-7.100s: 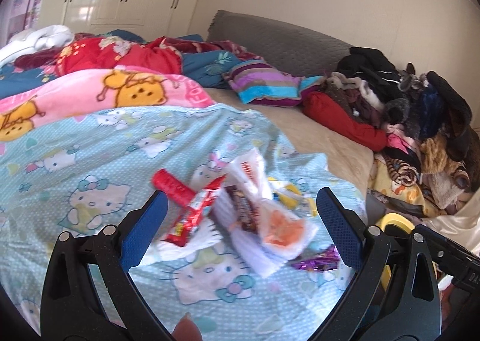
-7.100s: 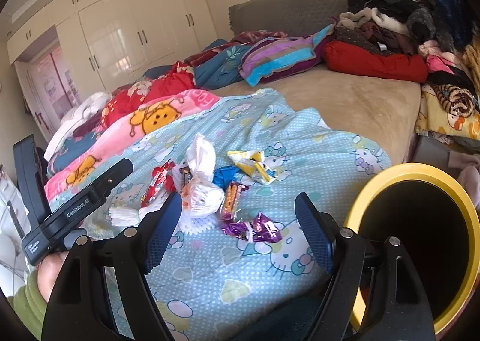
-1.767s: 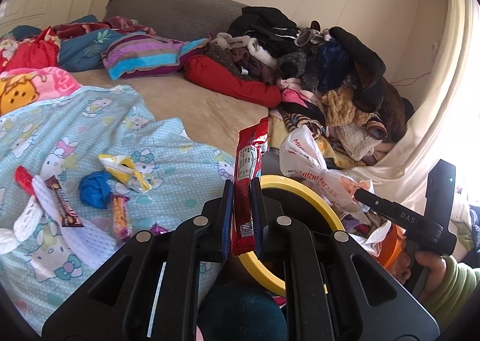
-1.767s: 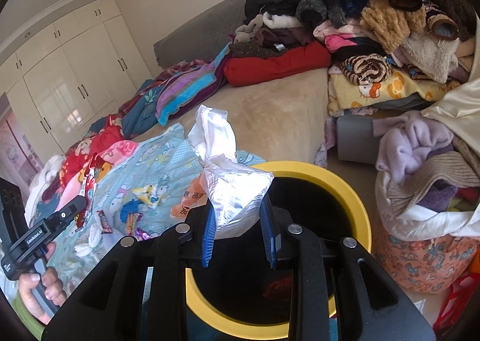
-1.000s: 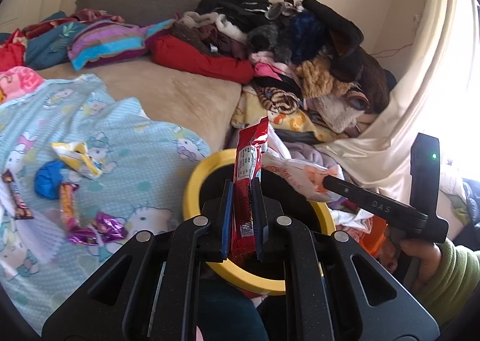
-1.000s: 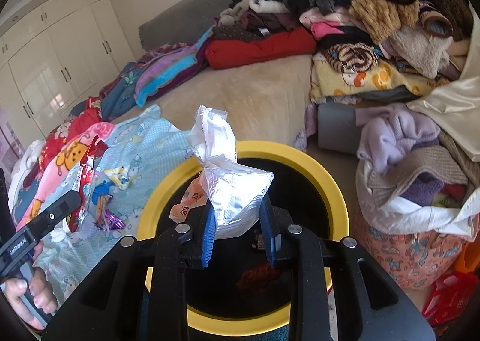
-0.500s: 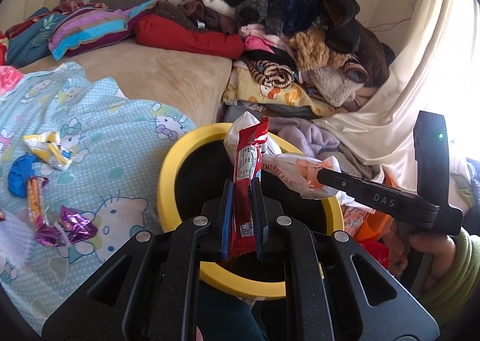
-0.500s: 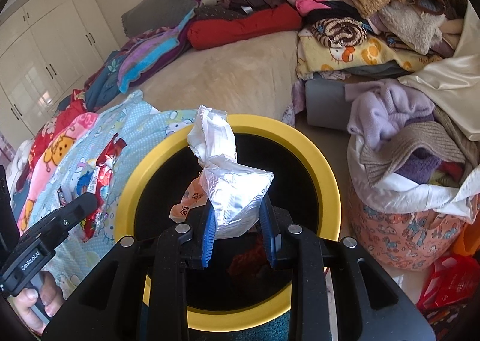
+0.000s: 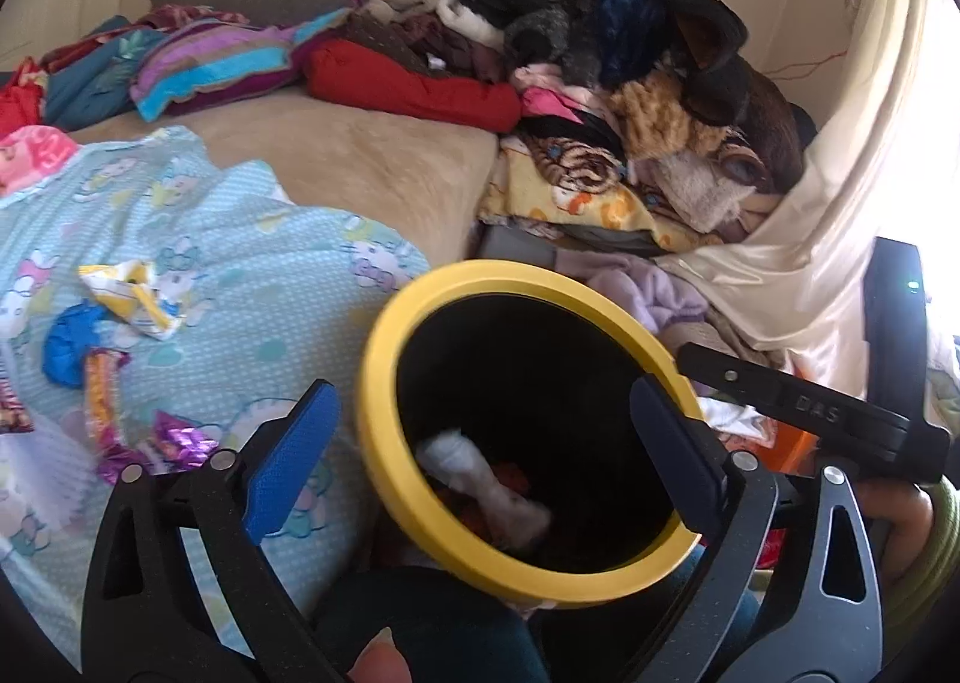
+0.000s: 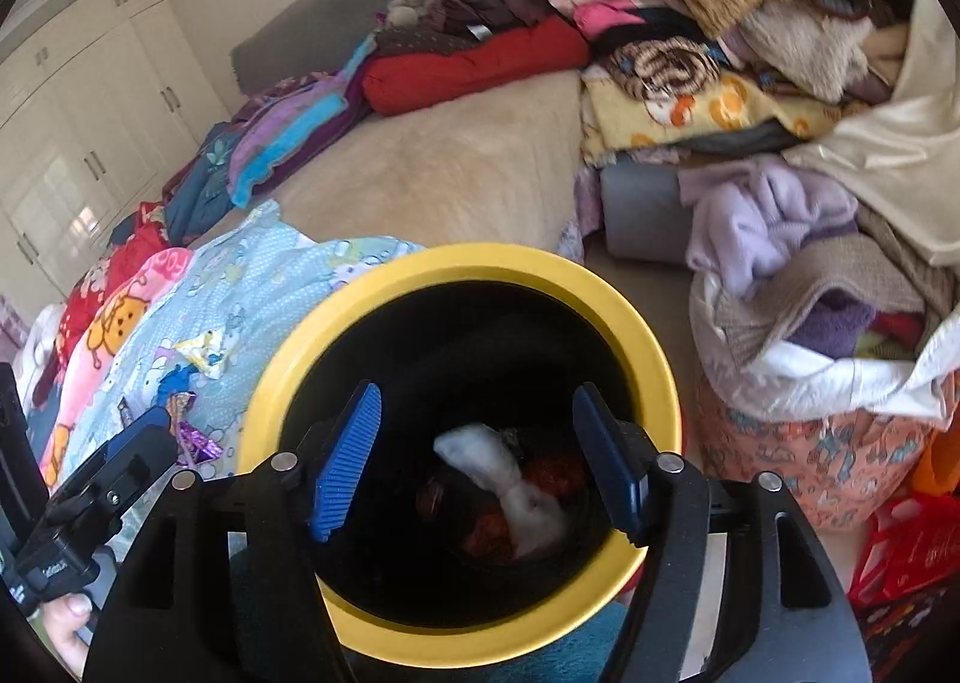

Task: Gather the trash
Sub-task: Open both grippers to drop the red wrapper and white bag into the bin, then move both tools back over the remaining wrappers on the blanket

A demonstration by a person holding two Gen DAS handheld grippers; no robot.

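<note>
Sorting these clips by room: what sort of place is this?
Most likely a bedroom: a bed under a cartoon-print sheet, piled clothes, and built-in wardrobes.

Bin (image 10: 462, 263) interior is dark; items beneath the white wrapper (image 10: 510, 479) are indistinct. Left-edge wrappers (image 9: 12, 413) are cropped.

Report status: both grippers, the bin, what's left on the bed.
Left gripper and right gripper just opened, empty, over yellow-rimmed bin. White bag inside. Wrappers remain on blue quilt. Nothing blocking.

Both wrist cameras look steeply down, close above the yellow-rimmed bin (image 9: 384, 323) (image 10: 660, 359) beside the bed (image 9: 372, 167).
</note>
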